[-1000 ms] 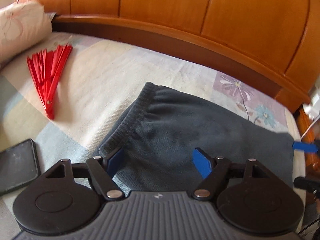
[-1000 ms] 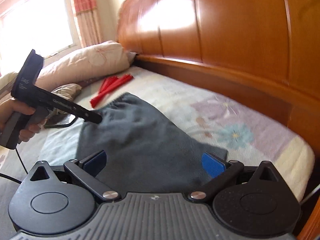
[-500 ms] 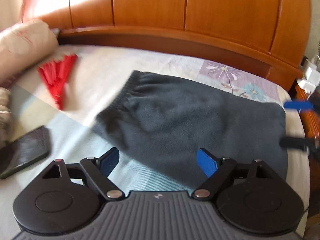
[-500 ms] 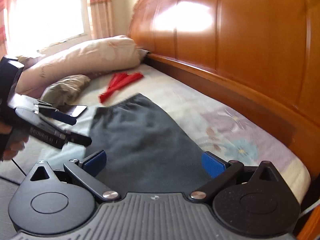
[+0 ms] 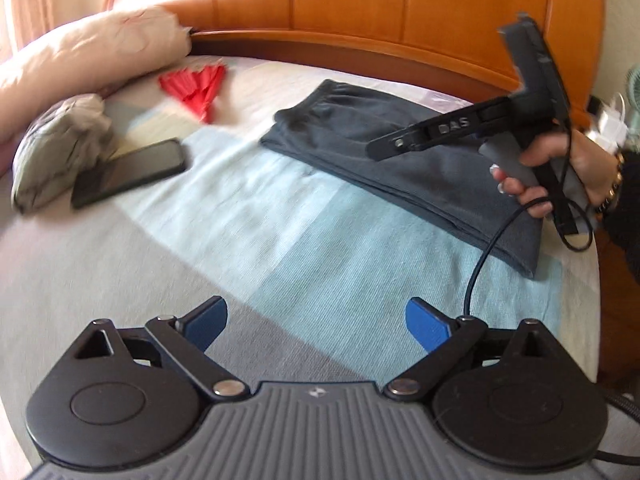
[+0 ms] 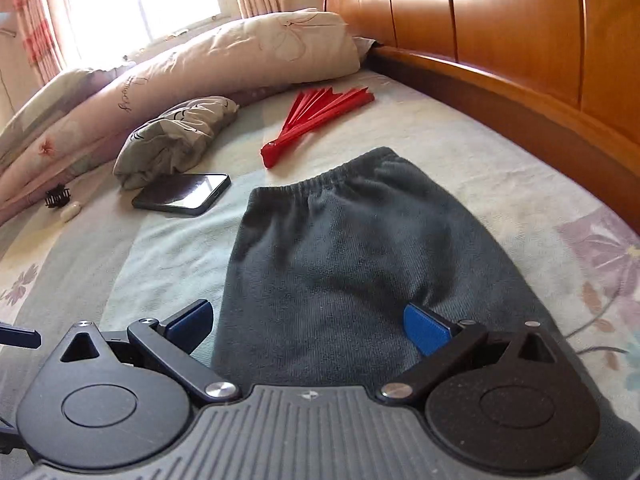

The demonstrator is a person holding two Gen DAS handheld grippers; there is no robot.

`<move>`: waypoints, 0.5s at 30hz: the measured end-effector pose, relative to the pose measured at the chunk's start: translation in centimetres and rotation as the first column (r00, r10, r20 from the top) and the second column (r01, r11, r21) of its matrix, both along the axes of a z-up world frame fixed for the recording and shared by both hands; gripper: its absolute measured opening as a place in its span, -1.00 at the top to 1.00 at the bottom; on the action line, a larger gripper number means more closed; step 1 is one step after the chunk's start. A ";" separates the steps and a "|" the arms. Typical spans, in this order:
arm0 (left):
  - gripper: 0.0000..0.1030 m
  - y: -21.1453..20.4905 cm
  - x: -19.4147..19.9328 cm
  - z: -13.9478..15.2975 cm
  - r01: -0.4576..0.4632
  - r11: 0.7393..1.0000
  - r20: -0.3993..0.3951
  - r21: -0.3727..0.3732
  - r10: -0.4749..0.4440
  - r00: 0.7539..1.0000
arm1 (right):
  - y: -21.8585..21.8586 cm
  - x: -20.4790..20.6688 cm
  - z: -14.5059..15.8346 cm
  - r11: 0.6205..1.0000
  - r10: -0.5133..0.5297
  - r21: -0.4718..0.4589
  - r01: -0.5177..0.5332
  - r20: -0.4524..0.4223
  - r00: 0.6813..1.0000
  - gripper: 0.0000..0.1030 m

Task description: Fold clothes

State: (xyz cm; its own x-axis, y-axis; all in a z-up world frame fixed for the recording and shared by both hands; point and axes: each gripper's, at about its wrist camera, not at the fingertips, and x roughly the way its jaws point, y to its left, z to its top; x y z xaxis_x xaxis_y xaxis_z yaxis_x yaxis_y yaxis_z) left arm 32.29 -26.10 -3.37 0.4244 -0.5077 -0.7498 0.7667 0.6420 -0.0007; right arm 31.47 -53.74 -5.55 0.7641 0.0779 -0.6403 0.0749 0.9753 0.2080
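Bed sheet [image 6: 500,168] is seen spread below the wooden headboard [image 6: 520,20]. Folded dark grey garment [image 6: 340,256] is laid flat near the headboard. Left gripper [image 5: 316,326] has just been opening; jaws are spread wide over bare sheet, nothing between. Right gripper [image 6: 308,326] is spread wide above the garment's near end, unclamped. Phone [image 6: 182,194] and red fan [image 6: 316,114] are noted beside the garment

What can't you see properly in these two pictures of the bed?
- Dark grey folded garment: in the right wrist view its near end is hidden behind the gripper body.
- Red folding fan: blurred in the left wrist view.
- Small black spiky object: too small to identify in the right wrist view.
- Person's sleeve: cut off by the left wrist view's right edge.
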 end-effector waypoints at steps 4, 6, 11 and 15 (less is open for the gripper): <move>-0.86 0.7 0.2 0.9 -0.022 0.999 0.017 -0.042 0.023 1.000 | 2.3 -5.8 2.9 0.996 -0.019 -0.085 0.022 0.027 0.999 -1.00; -0.86 0.9 0.2 1.4 -0.034 0.997 0.006 -0.072 0.034 0.999 | 3.1 -8.3 2.9 0.995 -0.014 -0.098 0.014 0.005 1.000 -1.00; -0.86 0.2 -0.3 2.1 -0.042 0.994 0.002 -0.101 0.042 0.999 | 4.5 -11.7 0.7 0.997 0.031 -0.068 -0.036 -0.068 0.997 -1.00; -0.86 0.0 -1.4 2.7 -0.022 0.994 0.012 -0.106 0.024 1.000 | 5.0 -12.4 -0.5 0.998 0.054 -0.023 -0.057 -0.098 0.994 -1.00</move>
State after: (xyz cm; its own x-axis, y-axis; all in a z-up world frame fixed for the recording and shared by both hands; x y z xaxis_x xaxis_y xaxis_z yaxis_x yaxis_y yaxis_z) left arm 30.88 -26.15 -0.68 0.4465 -0.5741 -0.6864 0.7521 0.6563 -0.0597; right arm 19.07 -48.74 -6.06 0.6932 0.1008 -0.7137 0.0391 0.9835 0.1769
